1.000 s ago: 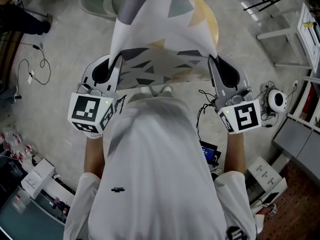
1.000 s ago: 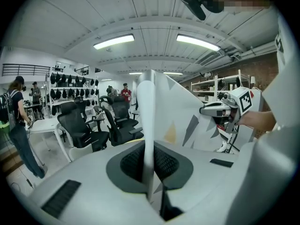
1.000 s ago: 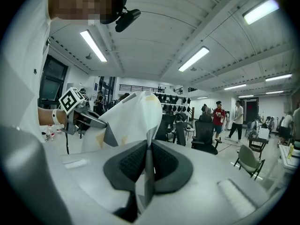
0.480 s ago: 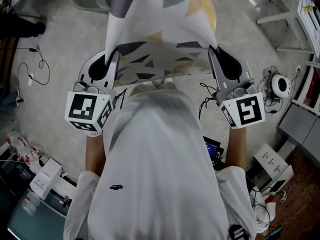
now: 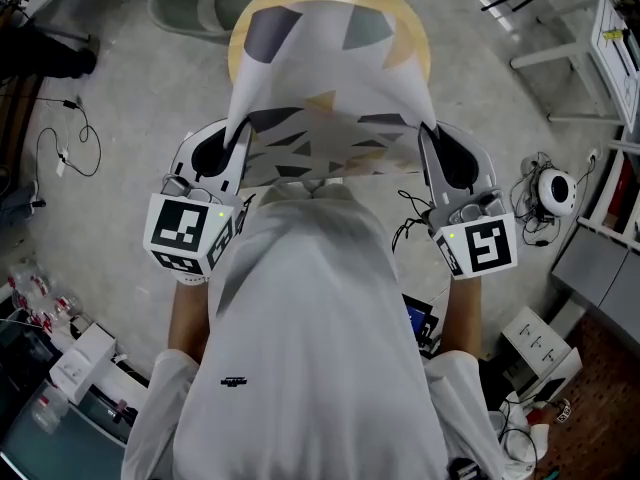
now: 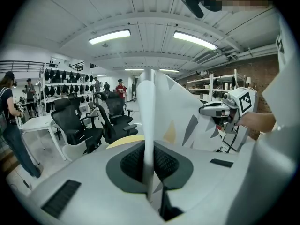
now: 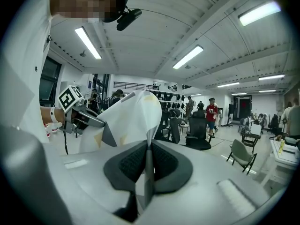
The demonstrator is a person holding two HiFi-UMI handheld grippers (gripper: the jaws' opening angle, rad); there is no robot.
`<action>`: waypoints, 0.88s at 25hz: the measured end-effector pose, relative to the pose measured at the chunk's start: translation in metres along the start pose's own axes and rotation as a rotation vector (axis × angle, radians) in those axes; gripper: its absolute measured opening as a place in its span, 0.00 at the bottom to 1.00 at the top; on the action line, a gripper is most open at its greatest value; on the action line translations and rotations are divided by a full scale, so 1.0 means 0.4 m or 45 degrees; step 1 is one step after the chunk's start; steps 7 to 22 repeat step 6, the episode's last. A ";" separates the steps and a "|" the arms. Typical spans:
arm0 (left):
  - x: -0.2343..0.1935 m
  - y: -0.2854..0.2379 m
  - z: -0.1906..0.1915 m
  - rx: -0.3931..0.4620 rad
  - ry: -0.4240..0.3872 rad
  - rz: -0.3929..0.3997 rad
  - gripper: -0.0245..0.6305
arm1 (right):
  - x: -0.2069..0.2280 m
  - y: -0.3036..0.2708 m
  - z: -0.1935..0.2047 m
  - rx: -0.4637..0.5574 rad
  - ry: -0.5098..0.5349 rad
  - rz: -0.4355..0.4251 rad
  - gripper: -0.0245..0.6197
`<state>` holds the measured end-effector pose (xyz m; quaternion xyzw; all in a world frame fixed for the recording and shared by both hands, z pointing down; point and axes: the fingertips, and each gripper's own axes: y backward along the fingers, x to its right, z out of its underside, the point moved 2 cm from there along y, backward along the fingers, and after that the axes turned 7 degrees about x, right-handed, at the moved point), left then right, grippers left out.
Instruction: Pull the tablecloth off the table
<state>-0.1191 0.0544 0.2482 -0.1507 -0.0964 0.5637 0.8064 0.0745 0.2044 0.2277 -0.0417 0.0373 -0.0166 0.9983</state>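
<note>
I am pinching the near edge of the patterned tablecloth point(image 5: 330, 78), my left gripper point(image 5: 234, 133) and right gripper point(image 5: 427, 136) each pressing shut on one corner, while the cloth is lying lengthwise away from me over the round table point(image 5: 412, 38), both hands equally near.

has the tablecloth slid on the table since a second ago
Yes. The tablecloth has slid toward the person: more of the far and left rim of the round table now shows bare.
</note>
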 end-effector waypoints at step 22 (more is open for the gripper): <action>0.015 0.009 -0.013 0.005 -0.007 0.006 0.06 | 0.008 0.016 -0.013 0.005 0.005 0.014 0.08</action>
